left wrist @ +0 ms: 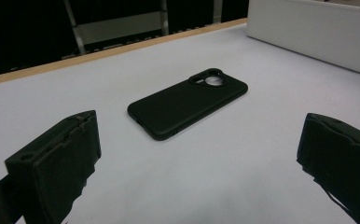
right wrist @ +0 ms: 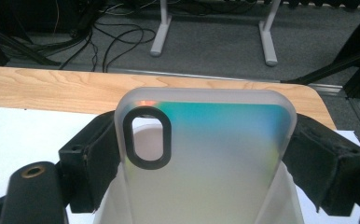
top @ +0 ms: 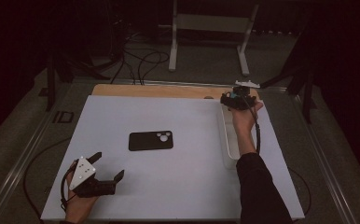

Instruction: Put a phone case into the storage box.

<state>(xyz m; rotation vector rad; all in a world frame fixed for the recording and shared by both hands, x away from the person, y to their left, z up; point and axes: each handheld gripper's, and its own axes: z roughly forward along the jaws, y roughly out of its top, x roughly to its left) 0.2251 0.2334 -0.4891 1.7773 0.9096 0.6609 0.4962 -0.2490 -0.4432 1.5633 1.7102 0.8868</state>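
A black phone case (top: 150, 140) lies flat near the middle of the white board (top: 122, 112), camera cutout to the right. My left gripper (top: 107, 166) hovers near the board's front left corner, open, with nothing between its jaws. In the left gripper view the black phone case (left wrist: 187, 102) lies ahead of the open left gripper (left wrist: 197, 163). My right gripper (top: 238, 100) is raised at the far right, over the white bin (top: 228, 140). In the right gripper view the right gripper (right wrist: 201, 154) is shut on a translucent, teal-tinted phone case (right wrist: 215, 154) by its two long edges.
The long white bin (left wrist: 318, 32) stands along the board's right side. A strip of wooden tabletop (right wrist: 52, 88) shows behind the board. Beyond it, cables (top: 141, 60) and a white stand's legs (top: 206, 42) are on the floor. Metal rails (top: 29, 149) flank the table.
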